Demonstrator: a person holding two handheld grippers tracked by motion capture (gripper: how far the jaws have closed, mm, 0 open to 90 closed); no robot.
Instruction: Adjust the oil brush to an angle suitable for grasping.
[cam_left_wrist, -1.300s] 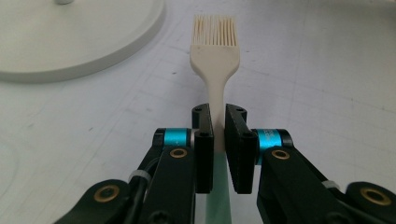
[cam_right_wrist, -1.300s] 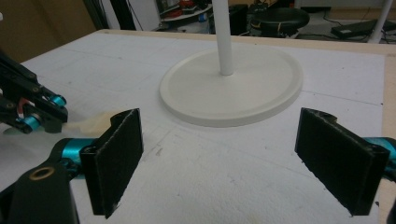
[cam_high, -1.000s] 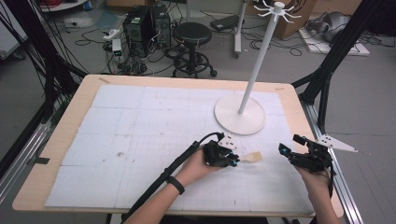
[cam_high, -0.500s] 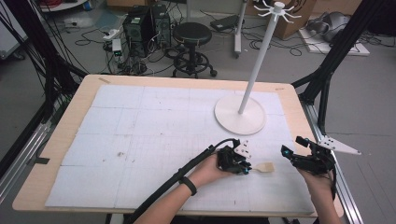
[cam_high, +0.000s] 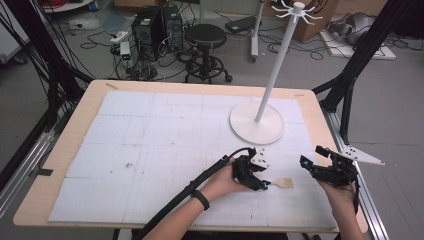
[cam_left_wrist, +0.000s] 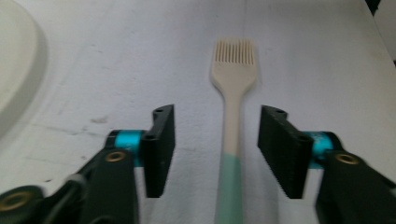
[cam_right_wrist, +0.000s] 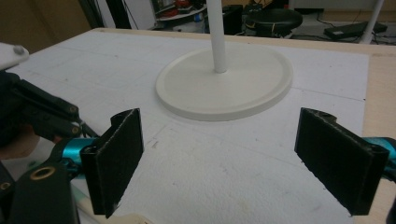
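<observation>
Now releasing: left gripper jaws just opened, straddling silicone basting brush near table's right front corner; next, lifting clear.

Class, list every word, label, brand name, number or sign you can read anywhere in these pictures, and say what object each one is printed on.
None can be read.
The brush, the white stand and the table mat are plain.
The computer towers on the floor are too small and blurred to show any lettering.
</observation>
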